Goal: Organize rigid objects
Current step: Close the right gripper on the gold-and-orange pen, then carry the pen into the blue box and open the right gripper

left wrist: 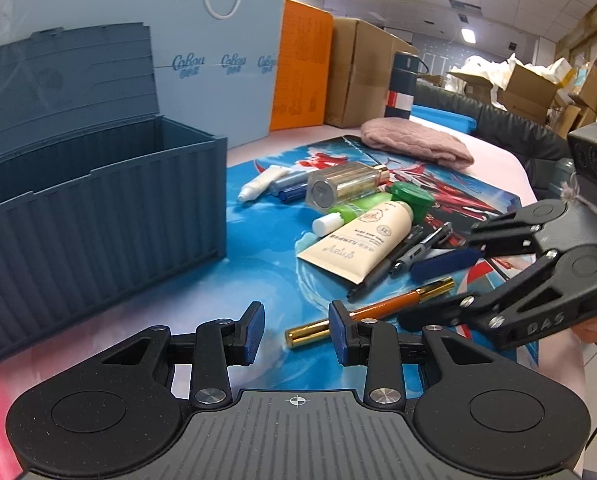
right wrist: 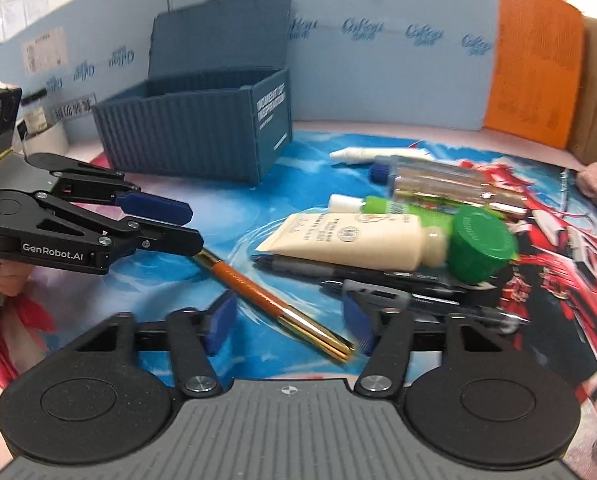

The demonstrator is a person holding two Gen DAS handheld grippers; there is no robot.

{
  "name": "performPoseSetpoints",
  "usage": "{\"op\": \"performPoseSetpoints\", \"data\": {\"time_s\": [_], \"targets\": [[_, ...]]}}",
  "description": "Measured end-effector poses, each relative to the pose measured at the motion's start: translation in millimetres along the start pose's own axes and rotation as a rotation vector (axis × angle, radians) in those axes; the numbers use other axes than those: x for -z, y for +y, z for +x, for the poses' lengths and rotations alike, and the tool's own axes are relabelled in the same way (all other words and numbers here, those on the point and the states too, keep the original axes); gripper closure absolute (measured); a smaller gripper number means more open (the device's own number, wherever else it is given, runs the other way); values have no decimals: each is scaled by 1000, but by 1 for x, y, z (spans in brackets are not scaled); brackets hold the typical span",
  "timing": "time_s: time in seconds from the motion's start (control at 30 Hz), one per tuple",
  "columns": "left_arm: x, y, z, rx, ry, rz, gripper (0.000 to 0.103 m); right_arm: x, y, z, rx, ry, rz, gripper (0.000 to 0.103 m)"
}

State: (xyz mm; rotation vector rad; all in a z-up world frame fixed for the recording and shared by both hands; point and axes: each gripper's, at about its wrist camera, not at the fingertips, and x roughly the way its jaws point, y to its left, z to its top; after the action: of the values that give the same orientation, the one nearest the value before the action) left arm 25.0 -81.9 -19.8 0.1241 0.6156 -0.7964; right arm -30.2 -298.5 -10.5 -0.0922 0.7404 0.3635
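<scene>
An orange and gold pen lies slantwise on the printed mat. My left gripper is open, and one gold end of the pen lies beside its right pad. My right gripper is open over the pen's other gold end, which lies between its pads without being pressed. A blue-grey container box stands to the left with its lid up. Behind the pen lies a pile: a cream tube, a green-capped jar, a gold bottle and black pens.
A small white tube and a green tube lie in the pile. A pink knit hat rests at the mat's far corner. A light blue bag, an orange box and a cardboard box wall the back.
</scene>
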Motion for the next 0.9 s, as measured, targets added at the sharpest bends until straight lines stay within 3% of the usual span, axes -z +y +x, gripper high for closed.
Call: {"op": "performPoseSetpoints", "data": {"time_s": [0.1, 0.3, 0.53, 0.6, 0.67, 0.77, 0.9], "targets": [[-1, 6, -1, -9, -1, -24, 70, -4, 12, -1, -1, 32, -20, 72], [3, 12, 3, -15, 23, -37, 70, -6, 48, -2, -54, 63, -75, 75], [-4, 23, -13, 23, -31, -89, 70, -21, 65, 18, -51, 91, -127, 75], [-8, 29, -20, 25, -53, -116, 70, -25, 69, 20, -53, 98, -132, 90], [-11, 36, -27, 34, -76, -152, 70, -26, 77, 21, -44, 103, -148, 93], [-16, 48, -38, 52, -110, -216, 70, -29, 86, 18, -43, 78, -152, 93], [-22, 64, -52, 95, -157, -305, 69, -40, 98, 0, -32, -21, -178, 94]]}}
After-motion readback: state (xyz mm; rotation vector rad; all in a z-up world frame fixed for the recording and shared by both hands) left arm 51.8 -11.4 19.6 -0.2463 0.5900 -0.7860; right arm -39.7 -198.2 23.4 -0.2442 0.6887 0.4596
